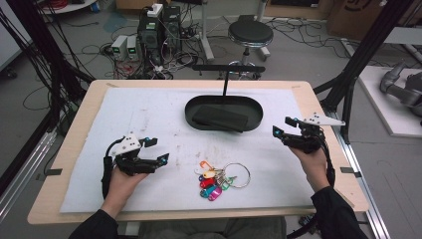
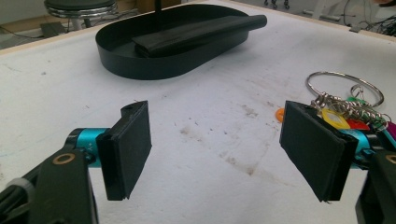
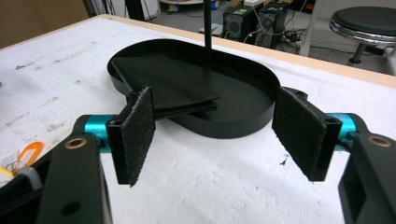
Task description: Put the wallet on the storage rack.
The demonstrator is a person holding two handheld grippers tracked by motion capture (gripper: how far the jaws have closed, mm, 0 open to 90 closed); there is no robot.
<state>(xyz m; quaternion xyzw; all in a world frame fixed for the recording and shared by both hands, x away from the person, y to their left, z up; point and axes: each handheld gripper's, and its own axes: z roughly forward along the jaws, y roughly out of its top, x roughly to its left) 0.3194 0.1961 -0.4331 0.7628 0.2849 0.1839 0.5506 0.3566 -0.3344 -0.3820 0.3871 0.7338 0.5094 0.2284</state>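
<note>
A bunch of coloured key tags on a metal ring (image 1: 219, 178) lies on the white mat near the front, between my hands. My left gripper (image 1: 157, 151) is held low at the left, open, with nothing between its pads; in the left gripper view (image 2: 217, 151) the key bunch (image 2: 348, 109) lies just past the right pad. My right gripper (image 1: 284, 126) is at the right edge of the mat, open and empty. The right gripper view (image 3: 215, 135) faces the black oval tray (image 3: 243, 126), which holds a flat black folded item (image 3: 163, 84) and a thin upright post (image 3: 207, 28).
The black tray (image 1: 191, 117) sits at the mat's back centre with a T-shaped stand (image 1: 226, 74) rising from it. Wooden table edges (image 1: 74, 129) frame the white mat. Beyond the table are a stool (image 1: 250, 35), computers and cables on the floor.
</note>
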